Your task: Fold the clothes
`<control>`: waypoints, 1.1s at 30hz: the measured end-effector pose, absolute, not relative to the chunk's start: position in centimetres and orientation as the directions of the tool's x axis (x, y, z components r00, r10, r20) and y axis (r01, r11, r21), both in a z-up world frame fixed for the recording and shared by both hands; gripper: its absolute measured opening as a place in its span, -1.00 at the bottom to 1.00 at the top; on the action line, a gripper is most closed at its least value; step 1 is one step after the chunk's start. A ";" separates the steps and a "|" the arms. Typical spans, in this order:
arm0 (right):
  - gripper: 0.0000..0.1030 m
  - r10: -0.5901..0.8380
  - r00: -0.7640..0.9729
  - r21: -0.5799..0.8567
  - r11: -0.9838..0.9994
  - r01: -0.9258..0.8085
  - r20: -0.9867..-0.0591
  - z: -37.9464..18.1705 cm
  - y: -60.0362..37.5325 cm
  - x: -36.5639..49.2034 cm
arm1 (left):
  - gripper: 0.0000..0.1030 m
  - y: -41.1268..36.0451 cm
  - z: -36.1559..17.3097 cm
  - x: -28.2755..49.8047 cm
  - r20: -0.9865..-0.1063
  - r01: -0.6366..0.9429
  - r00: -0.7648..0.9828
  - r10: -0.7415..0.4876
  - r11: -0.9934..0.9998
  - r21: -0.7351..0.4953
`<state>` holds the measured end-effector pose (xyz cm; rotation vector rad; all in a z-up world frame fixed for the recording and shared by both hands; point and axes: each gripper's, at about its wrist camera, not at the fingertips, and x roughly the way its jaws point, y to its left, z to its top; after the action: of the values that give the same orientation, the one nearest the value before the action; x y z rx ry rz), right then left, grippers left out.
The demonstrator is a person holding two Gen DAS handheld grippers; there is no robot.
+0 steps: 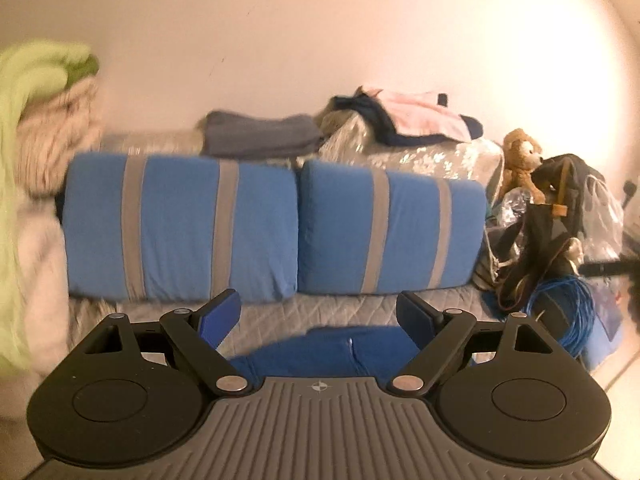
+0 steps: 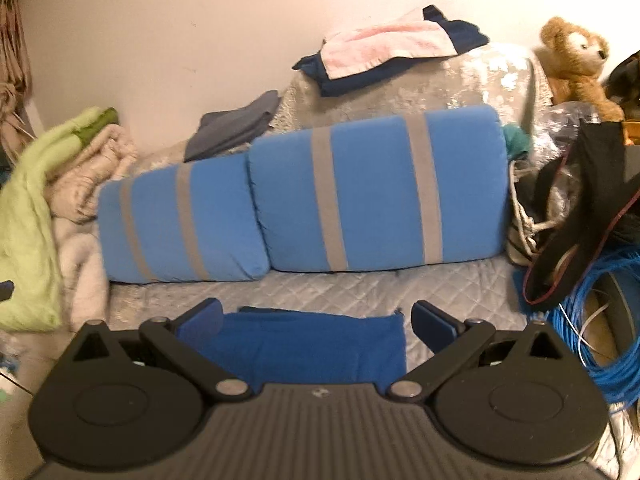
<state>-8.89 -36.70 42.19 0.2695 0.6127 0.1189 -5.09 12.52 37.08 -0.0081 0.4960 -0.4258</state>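
both claws spread wide and empty above the blue garment.

my left gripper (image 1: 318, 314) has its jaws released, nothing between the pads, and the blue garment (image 1: 320, 354) lies flat on the grey quilted cover (image 1: 288, 316) just below and between the fingers. my right gripper (image 2: 316, 320) is spread the same way, grasping nothing, with that folded blue cloth (image 2: 316, 346) under it, reaching from the left finger across to near the right one. ahead of both claws two blue cushions with grey stripes (image 2: 376, 192) lean against the wall. beyond them sit a pink and navy pile (image 2: 384, 50) and a grey folded piece (image 2: 236, 124). off to my left is a green and beige heap (image 2: 48, 176); to the right a teddy bear (image 2: 576, 60) and a blue cable coil (image 2: 600, 328).
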 end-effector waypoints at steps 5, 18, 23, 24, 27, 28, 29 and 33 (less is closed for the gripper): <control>0.99 0.231 0.780 0.295 0.954 -0.063 -0.582 43.5 -40.0 -5.2 | 0.66 13.9 37.5 -2.8 -0.499 0.415 0.747 -0.440 0.894 -0.167; 0.99 0.358 0.611 0.420 0.906 -0.046 -0.706 25.5 -44.7 2.8 | 0.66 18.5 17.9 8.9 -0.710 0.290 0.571 -0.411 0.911 -0.294; 0.99 0.397 0.544 0.473 0.881 0.000 -0.739 18.7 -46.6 4.4 | 0.66 22.5 11.0 12.1 -0.724 0.221 0.473 -0.503 0.863 -0.455; 0.99 0.407 0.529 0.484 0.875 0.008 -0.745 17.4 -46.9 4.6 | 0.66 23.0 9.8 12.5 -0.719 0.206 0.462 -0.519 0.851 -0.482; 0.99 0.442 0.489 0.521 0.853 0.029 -0.752 13.8 -47.4 5.3 | 0.66 24.1 6.5 13.7 -0.716 0.183 0.426 -0.553 0.828 -0.531; 0.99 0.457 0.479 0.536 0.843 0.035 -0.750 12.6 -47.5 5.5 | 0.66 24.4 5.5 14.1 -0.712 0.176 0.416 -0.566 0.818 -0.547; 0.99 0.471 0.468 0.551 0.834 0.040 -0.748 11.7 -47.6 5.8 | 0.66 24.6 4.5 14.4 -0.704 0.167 0.406 -0.583 0.805 -0.570; 0.99 0.547 0.434 0.623 0.781 0.043 -0.715 8.4 -47.8 6.4 | 0.66 25.7 1.2 15.1 -0.654 0.143 0.370 -0.660 0.736 -0.662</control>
<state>6.40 -47.83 8.40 0.6248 1.0908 0.3404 15.15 25.72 1.24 -0.5568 1.0778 -0.5507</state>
